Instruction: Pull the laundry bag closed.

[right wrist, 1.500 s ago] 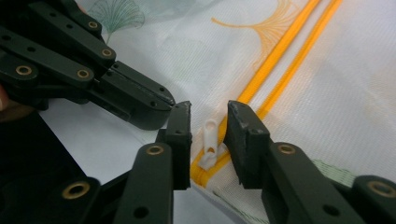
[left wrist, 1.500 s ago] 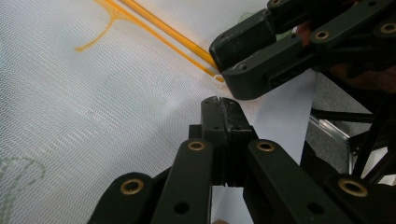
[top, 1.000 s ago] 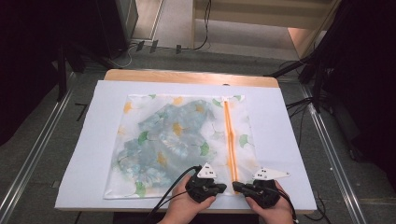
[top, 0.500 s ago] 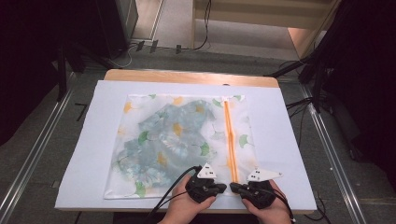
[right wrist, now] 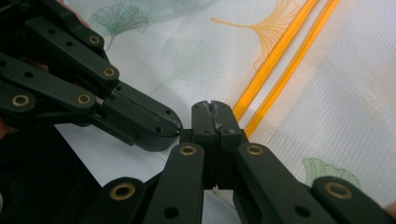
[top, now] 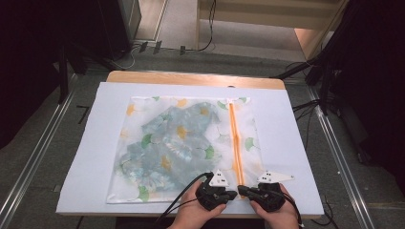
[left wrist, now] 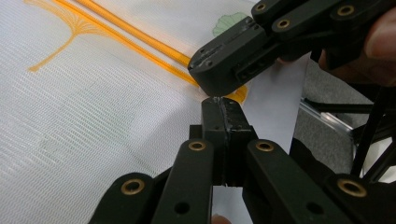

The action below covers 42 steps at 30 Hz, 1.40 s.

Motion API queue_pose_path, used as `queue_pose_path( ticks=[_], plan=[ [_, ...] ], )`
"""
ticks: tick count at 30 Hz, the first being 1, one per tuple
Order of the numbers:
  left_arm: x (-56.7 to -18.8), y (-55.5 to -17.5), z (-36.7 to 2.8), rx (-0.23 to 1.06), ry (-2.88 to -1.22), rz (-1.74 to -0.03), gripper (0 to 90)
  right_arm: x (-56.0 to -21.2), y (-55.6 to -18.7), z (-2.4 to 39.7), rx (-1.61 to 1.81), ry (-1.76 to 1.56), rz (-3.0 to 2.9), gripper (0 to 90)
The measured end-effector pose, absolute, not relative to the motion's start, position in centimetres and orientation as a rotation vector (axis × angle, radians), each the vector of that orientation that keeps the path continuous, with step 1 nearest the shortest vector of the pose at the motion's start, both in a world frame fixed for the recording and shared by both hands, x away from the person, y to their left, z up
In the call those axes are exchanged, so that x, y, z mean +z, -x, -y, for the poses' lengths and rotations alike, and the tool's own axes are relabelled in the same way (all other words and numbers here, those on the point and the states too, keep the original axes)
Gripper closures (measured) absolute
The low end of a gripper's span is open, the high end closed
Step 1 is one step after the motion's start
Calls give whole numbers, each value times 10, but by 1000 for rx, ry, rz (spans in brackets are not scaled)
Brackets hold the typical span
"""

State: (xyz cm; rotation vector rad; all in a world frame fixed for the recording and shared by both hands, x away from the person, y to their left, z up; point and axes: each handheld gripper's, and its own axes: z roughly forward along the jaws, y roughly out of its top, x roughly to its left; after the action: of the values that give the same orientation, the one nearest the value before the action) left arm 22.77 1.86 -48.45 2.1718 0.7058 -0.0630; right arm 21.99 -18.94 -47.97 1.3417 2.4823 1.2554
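worktop (top: pixel 143 77) is covered by a white sheet (top: pixel 90 157); bare sheet margin left, right and far side of the bag, little at the near edge where my hands sit. mesh bag (top: pixel 157 143) lies flat mid-sheet, white net with green and orange leaf print, crumpled printed cloth (top: pixel 167 145) inside, orange zip (top: pixel 235 143) running near to far along its right side. left tool (top: pixel 232 194) and right tool (top: pixel 242 191) meet tip to tip at the near end of the zip, at the bag's near edge. both tools' jaws fully closed, pads together. can't tell whether either pinches the mesh or zip pull.
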Motion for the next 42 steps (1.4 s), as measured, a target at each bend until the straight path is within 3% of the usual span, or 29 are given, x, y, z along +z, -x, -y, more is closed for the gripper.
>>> queue_pose_path(
  ticks=[36,42],
  plan=[
    [-485,-228,-20,-89,-2178,-677,900,-468,-233,197,1173,-1279,-2331,900],
    [-485,-230,-20,-105,-2175,-686,900,-466,-225,215,1420,-1365,-2357,900]
  ],
)
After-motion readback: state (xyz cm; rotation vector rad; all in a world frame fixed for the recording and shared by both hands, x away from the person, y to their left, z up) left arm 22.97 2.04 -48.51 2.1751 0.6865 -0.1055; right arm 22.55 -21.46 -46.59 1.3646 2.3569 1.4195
